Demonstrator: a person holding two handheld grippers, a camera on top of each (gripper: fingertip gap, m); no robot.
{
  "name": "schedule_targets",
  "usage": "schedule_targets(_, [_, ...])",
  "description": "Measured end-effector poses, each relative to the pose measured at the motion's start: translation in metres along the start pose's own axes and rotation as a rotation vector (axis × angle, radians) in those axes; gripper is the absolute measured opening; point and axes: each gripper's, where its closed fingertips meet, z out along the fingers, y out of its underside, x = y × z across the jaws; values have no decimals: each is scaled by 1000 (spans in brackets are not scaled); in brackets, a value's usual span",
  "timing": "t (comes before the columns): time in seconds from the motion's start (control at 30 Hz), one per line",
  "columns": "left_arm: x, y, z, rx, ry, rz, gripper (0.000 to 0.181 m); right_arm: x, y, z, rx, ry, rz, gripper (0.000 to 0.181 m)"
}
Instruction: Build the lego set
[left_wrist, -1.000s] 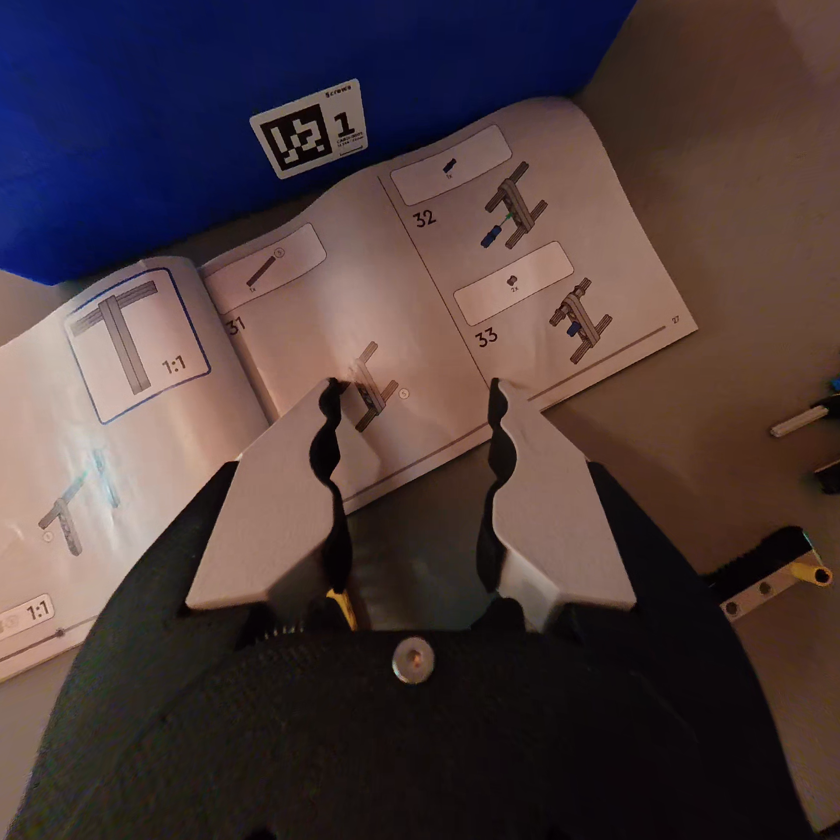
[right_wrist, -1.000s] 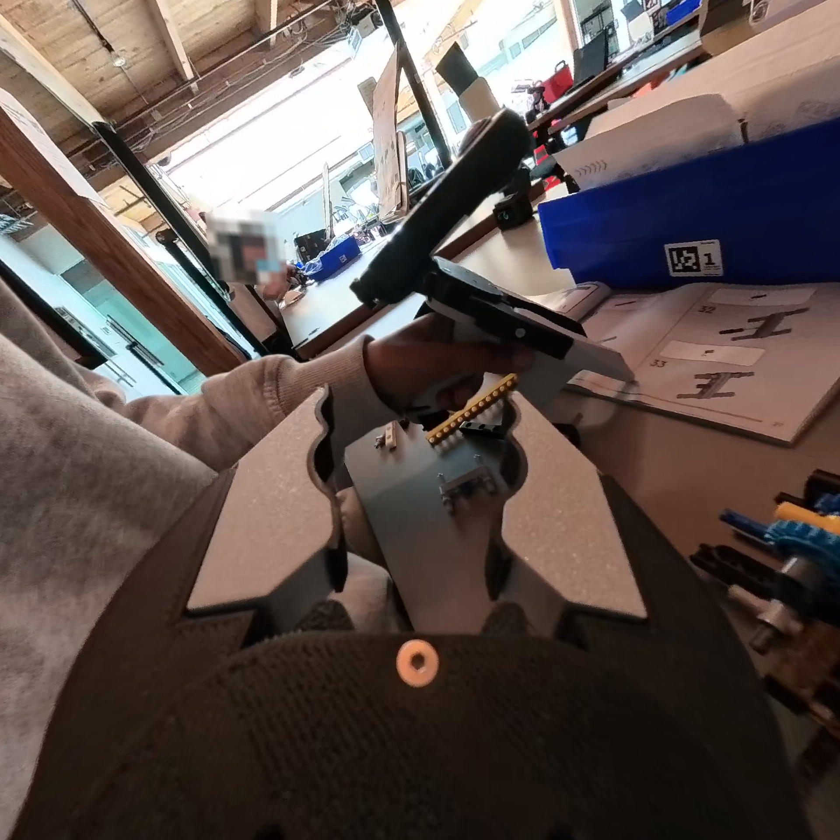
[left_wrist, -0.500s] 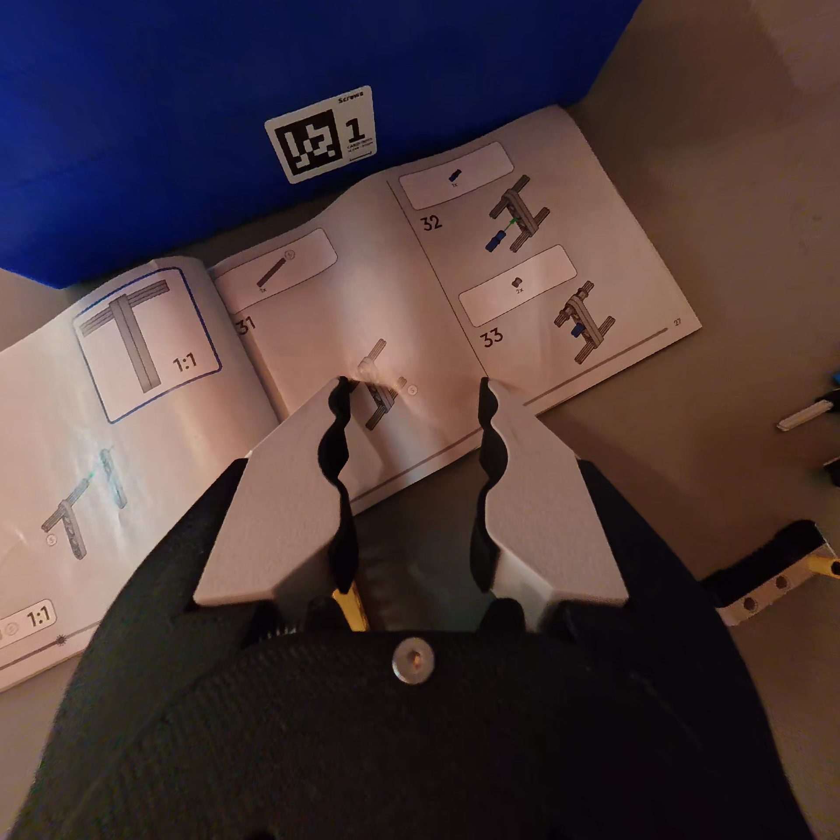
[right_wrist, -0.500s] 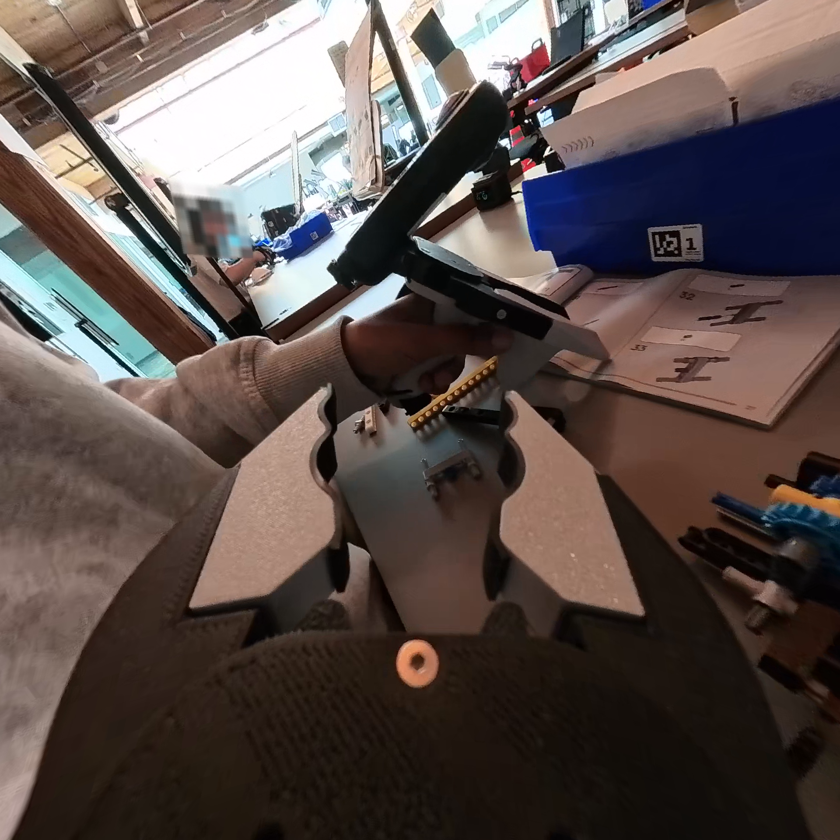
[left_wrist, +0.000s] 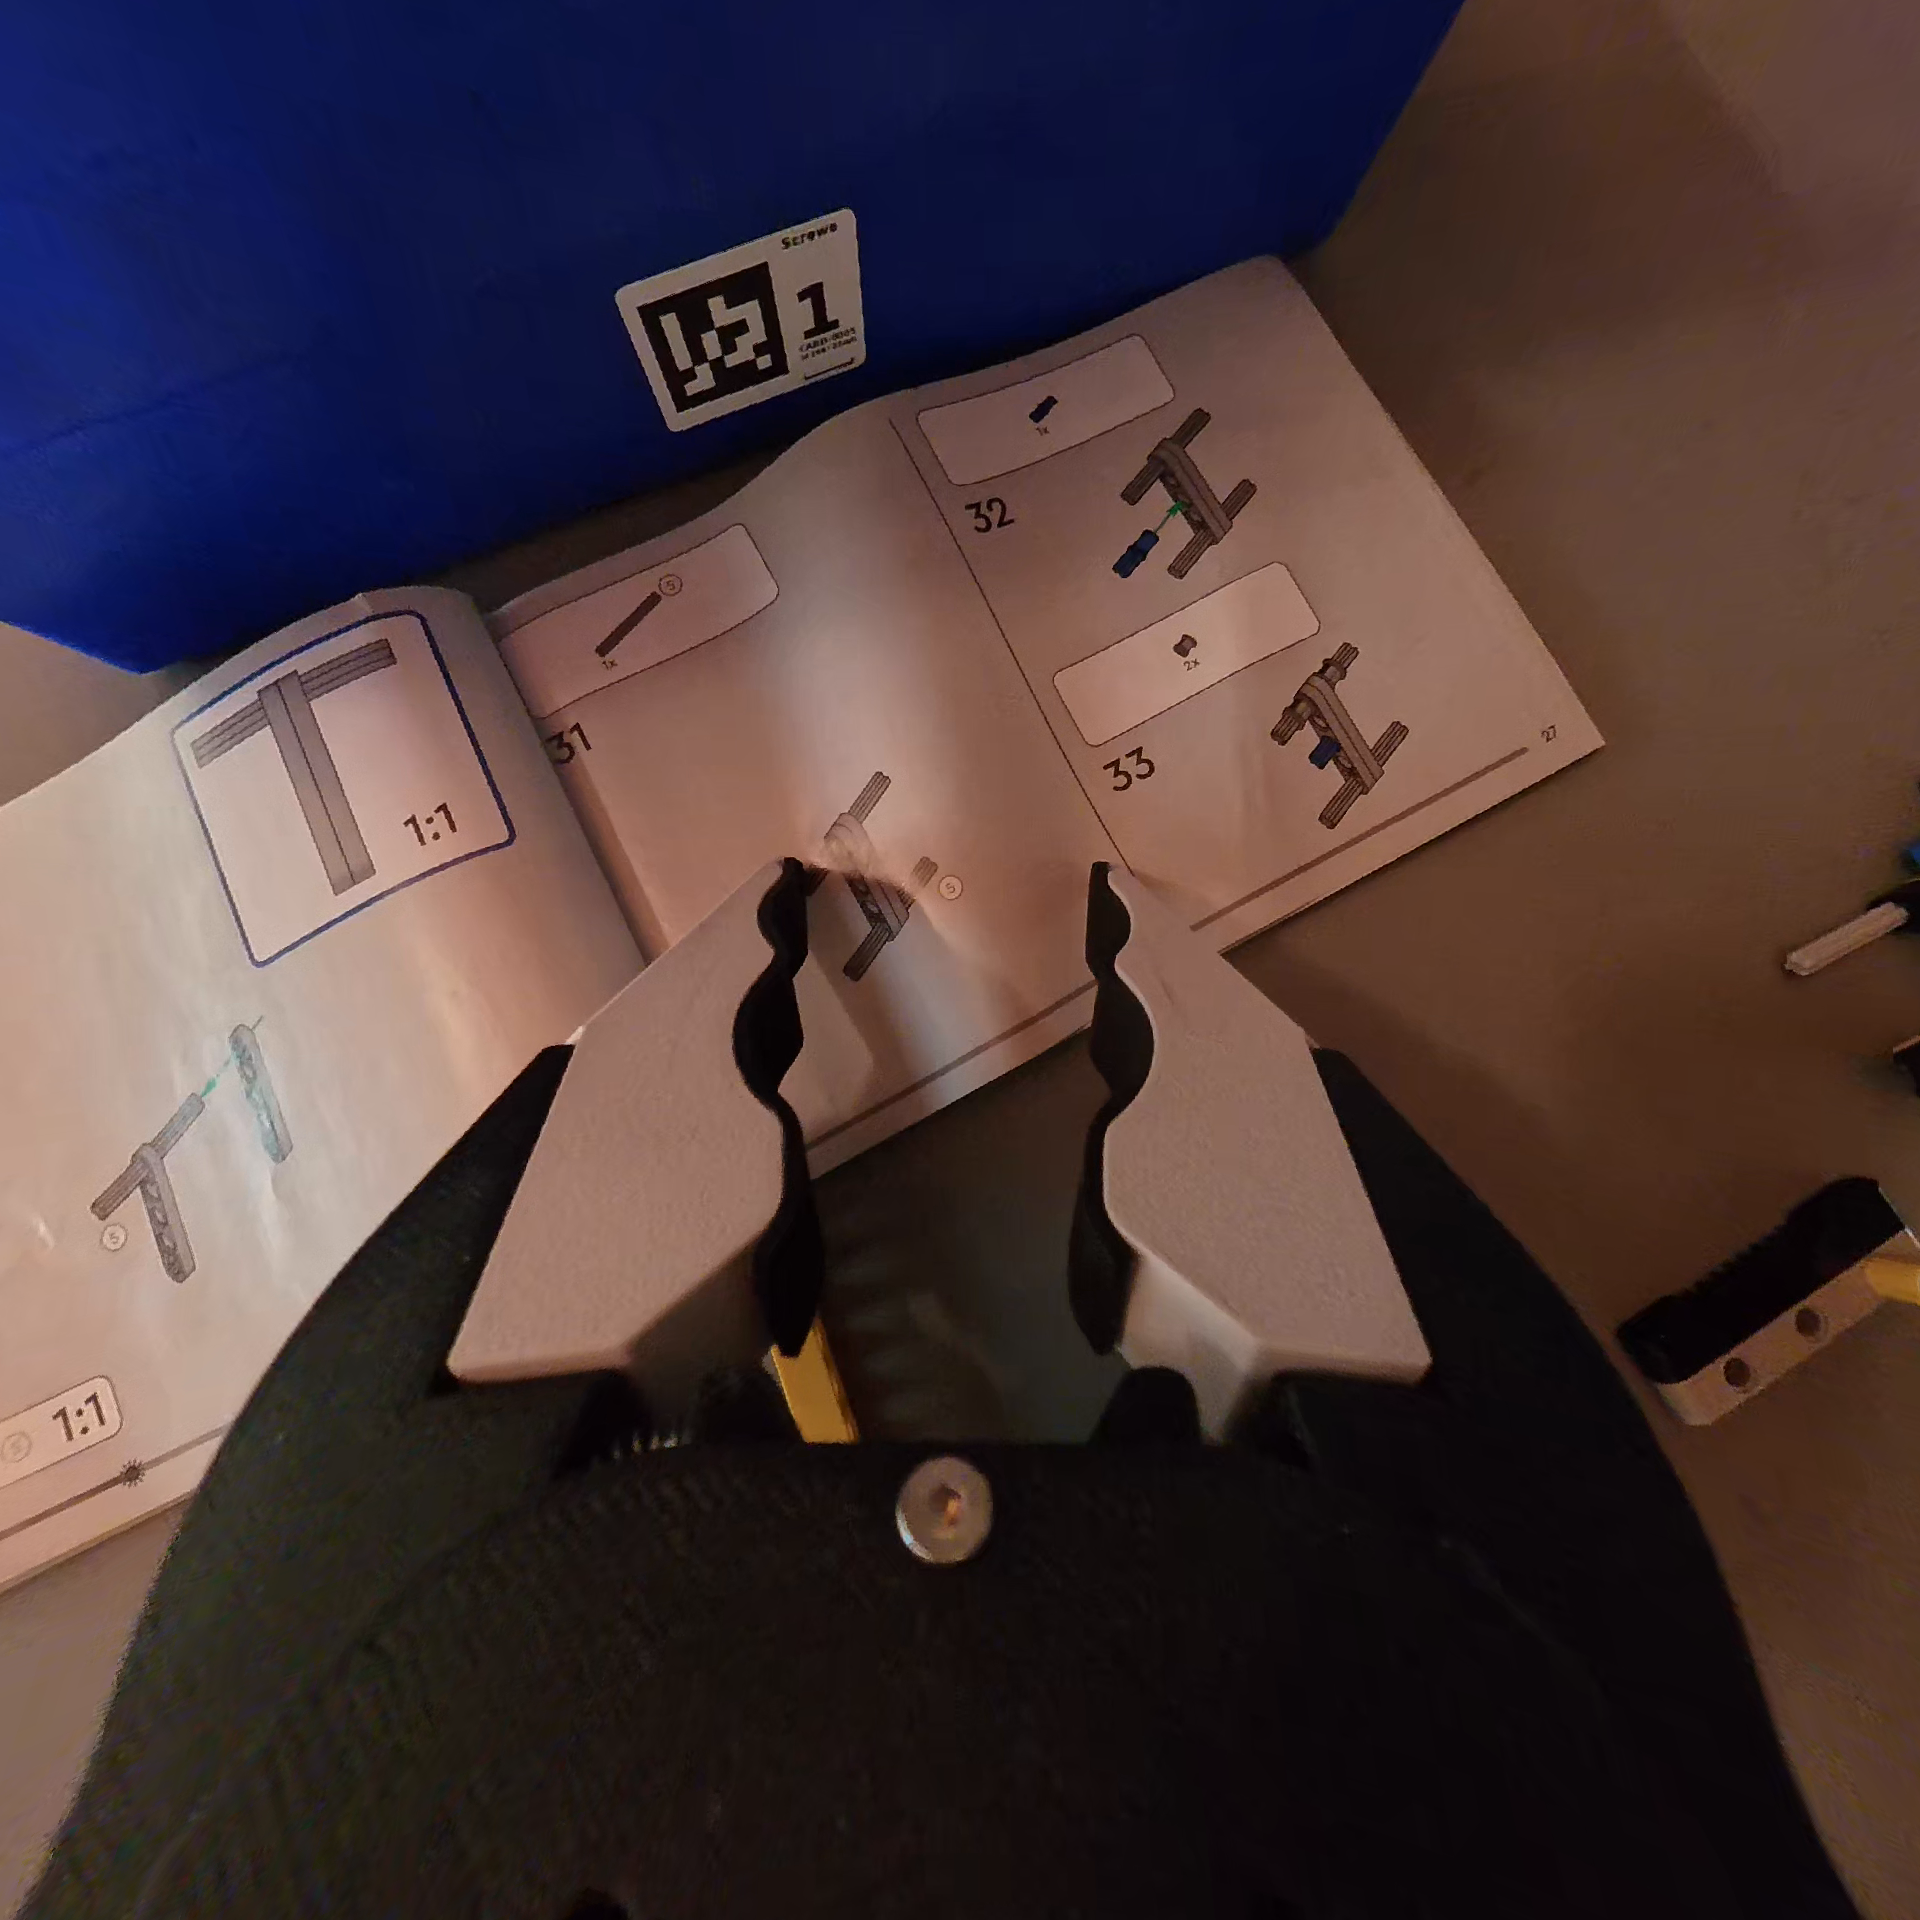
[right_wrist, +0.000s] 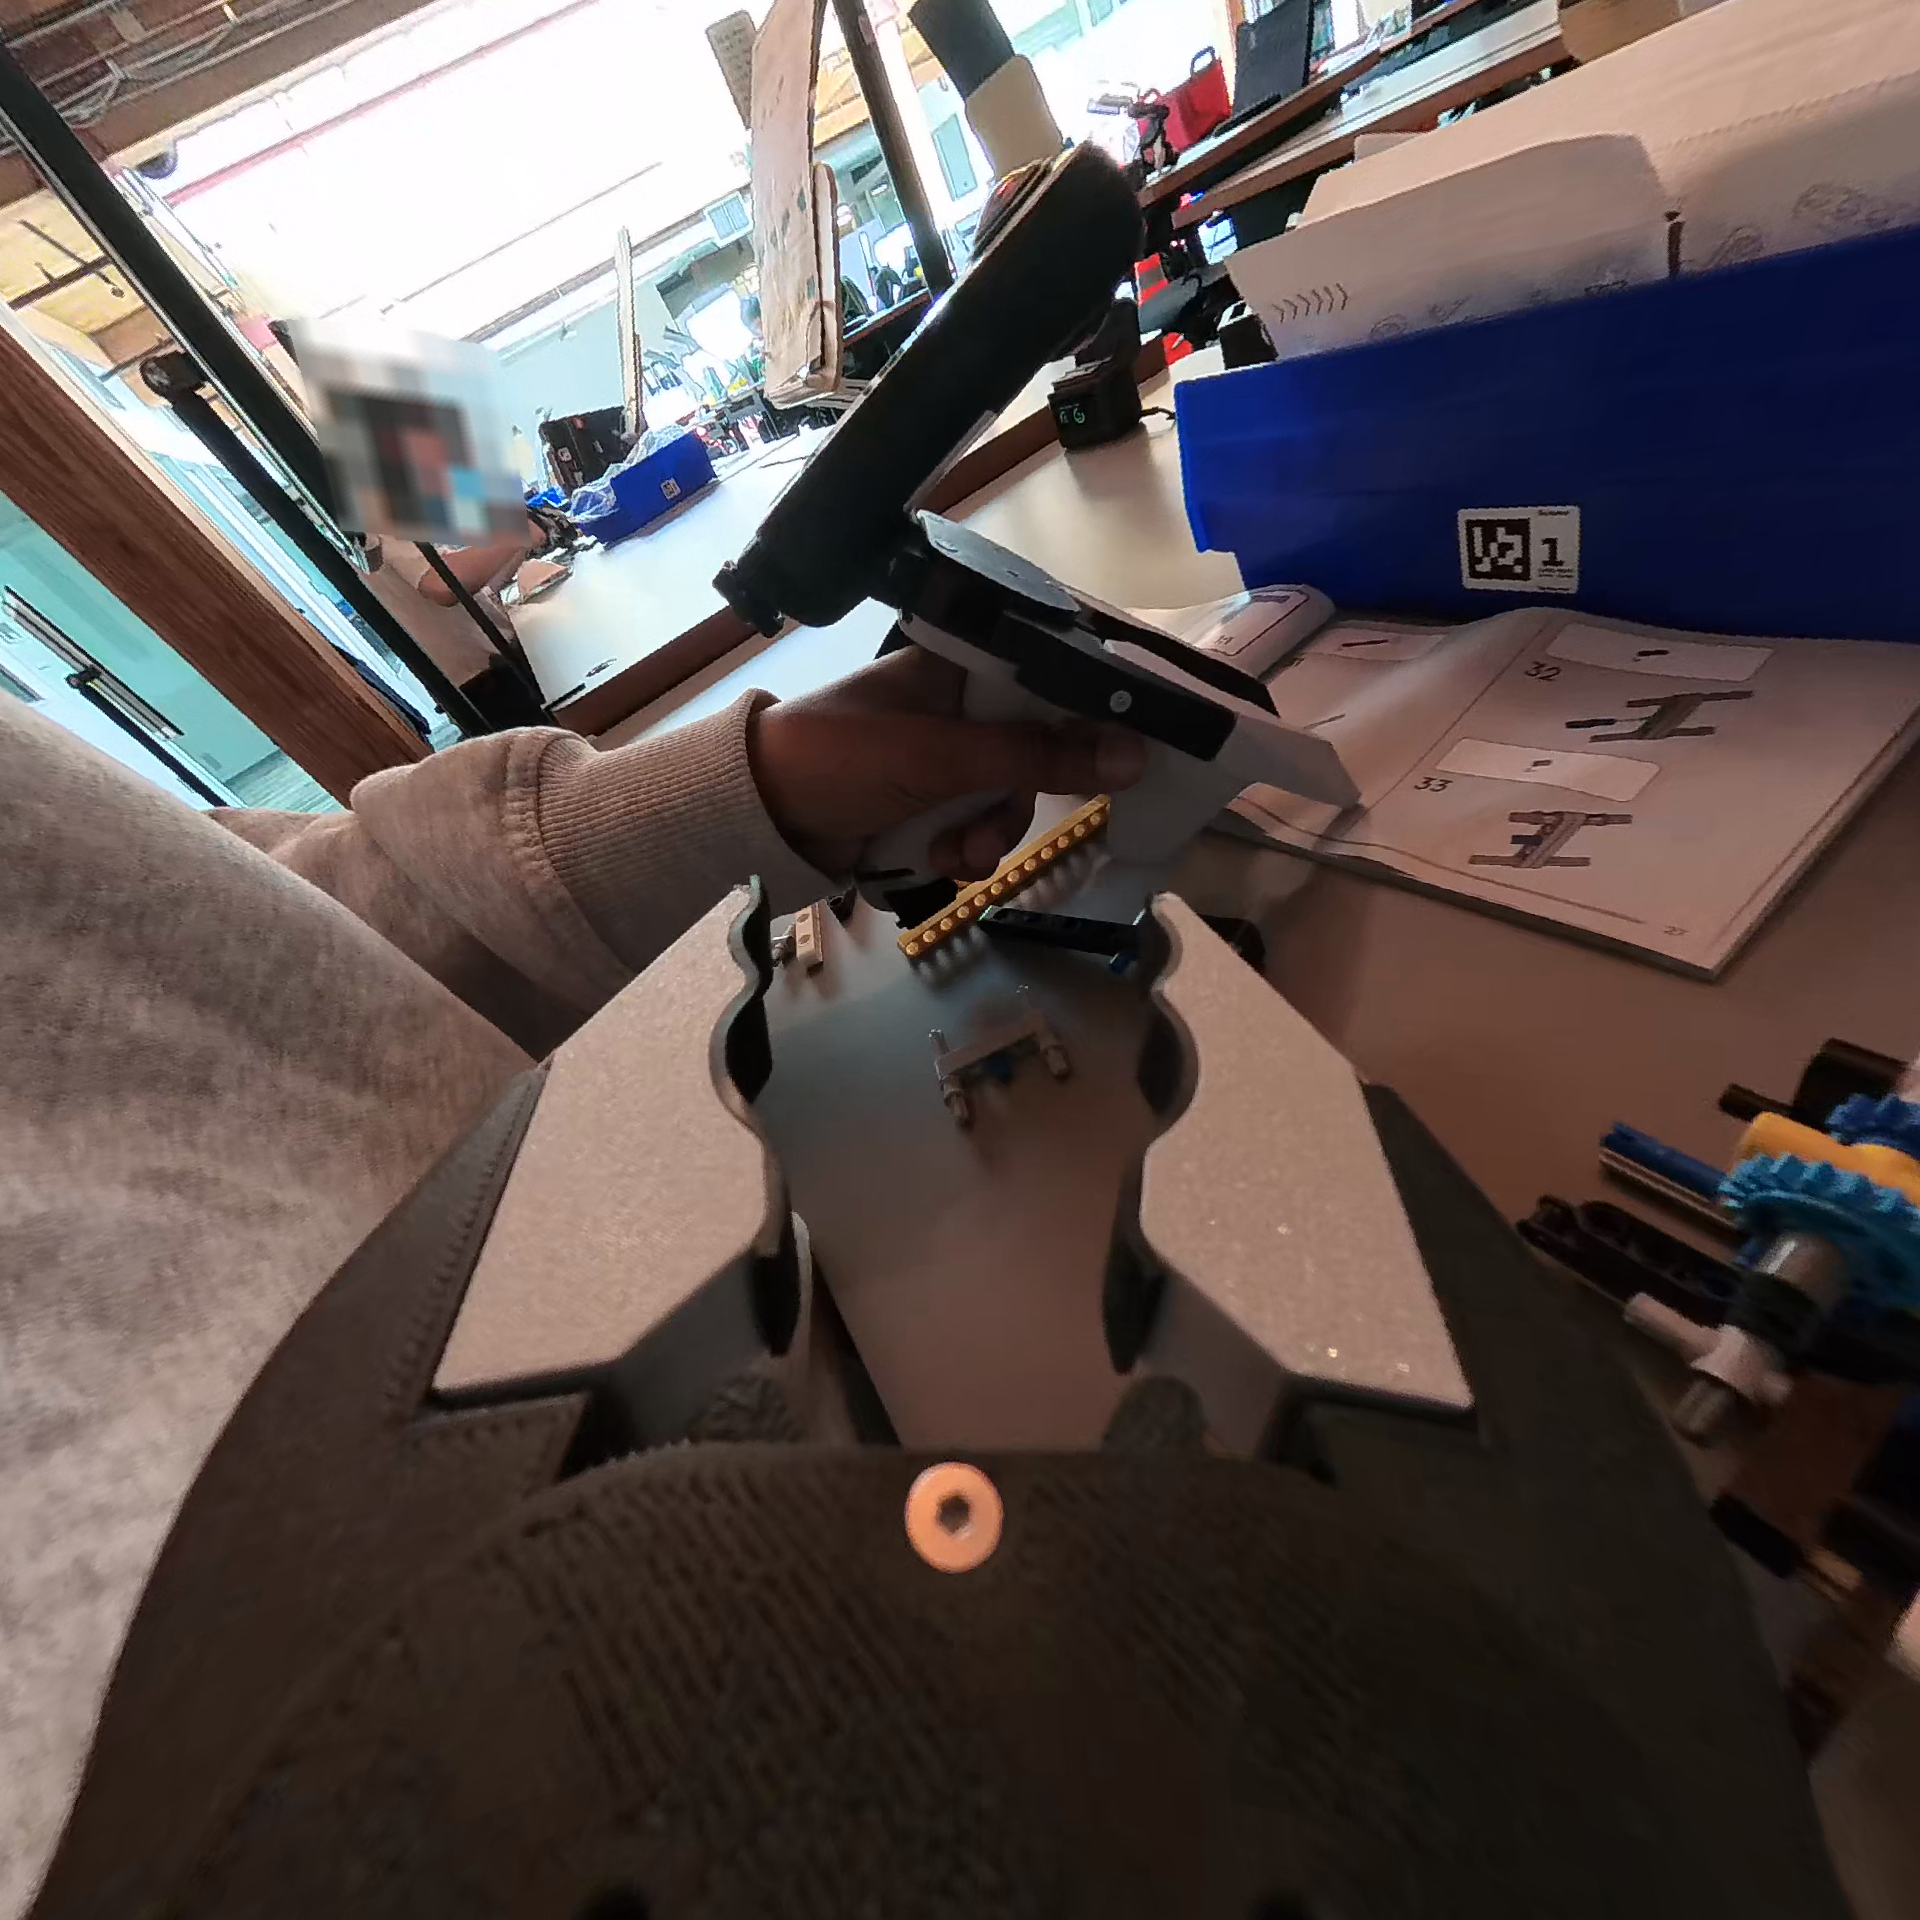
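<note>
My left gripper is open and empty, and hovers over the lower edge of the open instruction booklet. A yellow beam shows under it, between the finger bases. In the right wrist view a hand holds the left gripper above the long yellow beam and a black beam. My right gripper is open and empty. A small grey assembly with a blue pin lies on the table between its fingers. A short white beam lies farther left.
A blue bin with a marker tag stands behind the booklet. A black and white brick piece and a white pin lie to the right. A blue gear assembly and black beams sit at the right edge of the right wrist view.
The left gripper's jaws have narrowed a little and it has shifted slightly over the booklet. The right gripper's view has drifted a little; its jaws stay open.
</note>
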Motion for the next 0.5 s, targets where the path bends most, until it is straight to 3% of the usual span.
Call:
schedule_targets(0.3, [-2,-1,-4,12,43,-81,52,4,-5,-6,19,18,-14,69])
schedule_targets(0.5, [-18,-11,-28,112,82,-170,52,2,-4,-4,12,12,-14,69])
